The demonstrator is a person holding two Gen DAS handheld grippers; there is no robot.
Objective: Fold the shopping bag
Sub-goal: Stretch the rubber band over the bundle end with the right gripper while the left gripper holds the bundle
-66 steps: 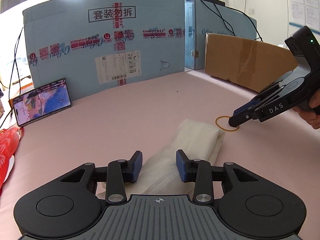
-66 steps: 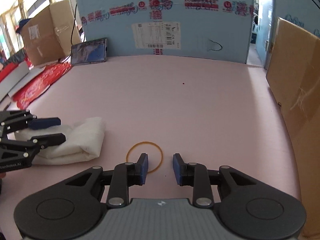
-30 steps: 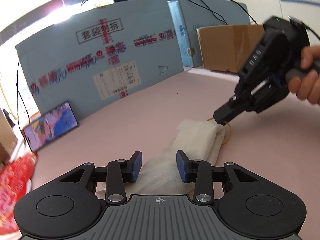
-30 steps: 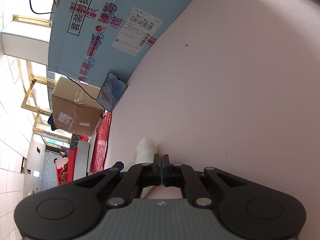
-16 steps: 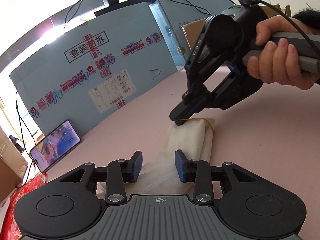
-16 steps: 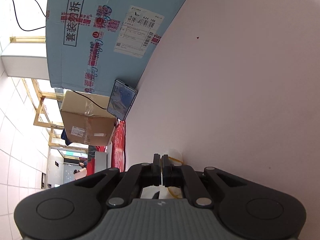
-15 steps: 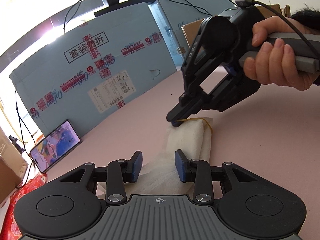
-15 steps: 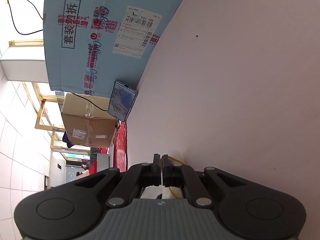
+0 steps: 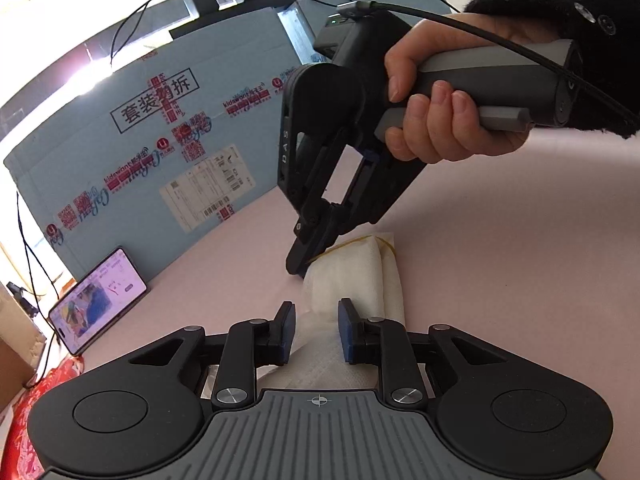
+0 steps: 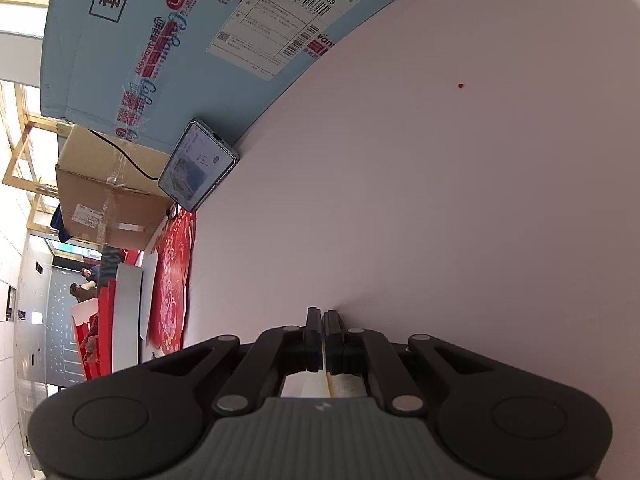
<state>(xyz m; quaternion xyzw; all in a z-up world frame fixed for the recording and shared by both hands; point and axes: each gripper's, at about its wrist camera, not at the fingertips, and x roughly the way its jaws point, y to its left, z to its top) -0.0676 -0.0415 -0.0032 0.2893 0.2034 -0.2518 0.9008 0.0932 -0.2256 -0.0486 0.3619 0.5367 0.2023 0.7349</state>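
The shopping bag (image 9: 352,276), white and folded into a narrow bundle, lies on the pink table (image 9: 500,280) and runs away from my left gripper (image 9: 316,330). Its near end fills the gap between the closing blue pads, which pinch it. A yellow rubber band (image 9: 348,242) is stretched across the bag's far end. My right gripper (image 9: 298,266), held by a hand (image 9: 440,120), is tipped down at the bag's far left corner, shut on the band. In the right wrist view that gripper (image 10: 322,316) is shut, with a strand of the band (image 10: 329,384) and a bit of the bag (image 10: 304,386) behind the fingers.
A big blue carton (image 9: 160,152) stands along the back of the table, with a lit phone (image 9: 98,300) leaning on it at the left. Red printed packaging (image 9: 24,420) lies at the left edge. A brown box (image 10: 104,200) sits beyond the phone (image 10: 196,164).
The right gripper took the rubber band from the table beside the bag and pulled it leftwards across the bag's far end. The left jaws have narrowed onto the bag's near end.
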